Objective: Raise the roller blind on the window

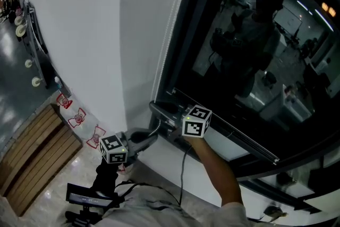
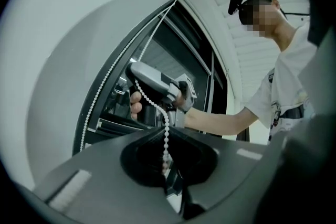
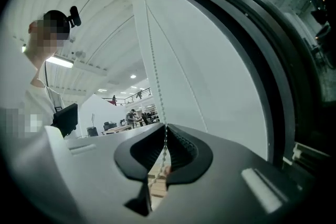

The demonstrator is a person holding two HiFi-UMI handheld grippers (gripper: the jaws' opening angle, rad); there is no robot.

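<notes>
White beaded chain (image 2: 152, 99) — small round beads — pinched in left gripper (image 2: 167, 135) and right gripper (image 3: 166, 131), matte grey jaws.

Wooden slats (image 1: 32, 157) lie near red-white stickers (image 1: 78, 117).

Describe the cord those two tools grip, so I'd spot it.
Start at the big dark window. Down its left frame runs the bead chain, thin and white. Unlike the smooth frame beside it, it is a string of tiny balls.
</notes>
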